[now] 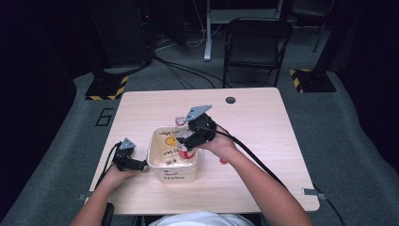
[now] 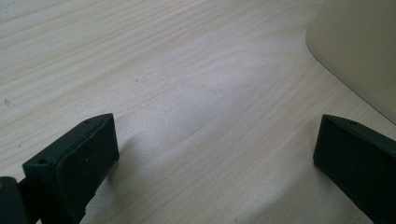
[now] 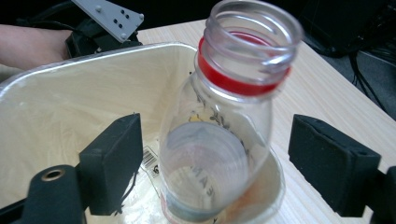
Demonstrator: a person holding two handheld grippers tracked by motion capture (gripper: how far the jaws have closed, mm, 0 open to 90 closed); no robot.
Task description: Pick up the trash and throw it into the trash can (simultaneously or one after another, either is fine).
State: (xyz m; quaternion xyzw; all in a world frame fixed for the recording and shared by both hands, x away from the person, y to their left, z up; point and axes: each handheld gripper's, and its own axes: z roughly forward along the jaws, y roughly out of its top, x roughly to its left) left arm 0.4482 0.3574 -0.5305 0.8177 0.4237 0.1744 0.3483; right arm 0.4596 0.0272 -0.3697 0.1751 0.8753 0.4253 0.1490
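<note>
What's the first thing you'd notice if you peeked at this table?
A clear plastic bottle with a red neck ring and no cap, standing tilted inside the cream tub near the table's middle. The right gripper hangs over it, its jaws wide apart on either side of the bottle and not touching it. The left gripper rests on the table beside the tub's left wall, jaws open.

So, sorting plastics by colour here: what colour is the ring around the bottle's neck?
Red, on a clear bottle; the ring shows best in the right gripper view.
</note>
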